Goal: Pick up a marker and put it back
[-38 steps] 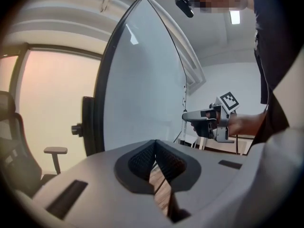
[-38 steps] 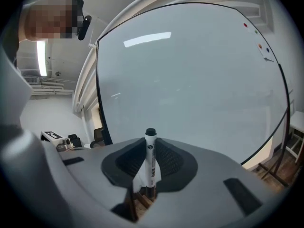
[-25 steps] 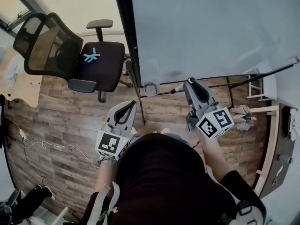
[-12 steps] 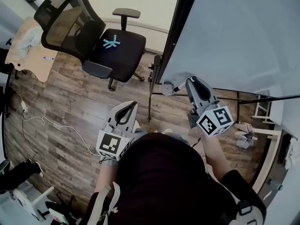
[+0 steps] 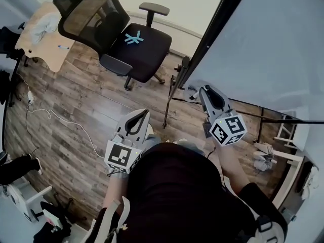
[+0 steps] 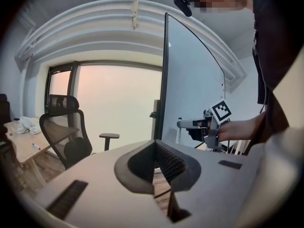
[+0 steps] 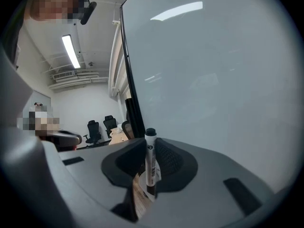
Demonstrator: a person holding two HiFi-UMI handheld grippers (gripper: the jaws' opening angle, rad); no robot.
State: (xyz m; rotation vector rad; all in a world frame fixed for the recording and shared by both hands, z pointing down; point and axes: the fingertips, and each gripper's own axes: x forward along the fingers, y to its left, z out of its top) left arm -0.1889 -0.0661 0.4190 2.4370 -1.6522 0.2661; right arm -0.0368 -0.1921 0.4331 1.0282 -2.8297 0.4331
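Note:
A black-capped white marker (image 7: pixel 150 163) stands upright between the pads of my right gripper (image 7: pixel 148 175), which is shut on it. In the head view that gripper (image 5: pixel 205 91) is held out near the lower left corner of the big whiteboard (image 5: pixel 273 44), its tip close to the board's dark frame. The board (image 7: pixel 213 70) fills the right gripper view. My left gripper (image 5: pixel 143 113) hovers over the wood floor to the left of the board, shut with nothing in it. The left gripper view looks over its closed pads (image 6: pixel 164 160) at the board's edge (image 6: pixel 165 80) and the right gripper (image 6: pixel 190 123).
A black office chair (image 5: pixel 134 44) stands on the wood floor ahead and to the left. A light wooden desk (image 5: pixel 43 39) is at the far left. A white cable (image 5: pixel 61 120) trails over the floor. The board's stand leg (image 5: pixel 169 105) reaches down between the grippers.
The head view has swung left: the chair and the board's frame have shifted right in the picture. Both grippers moved along with it. The marker stays held in the right gripper.

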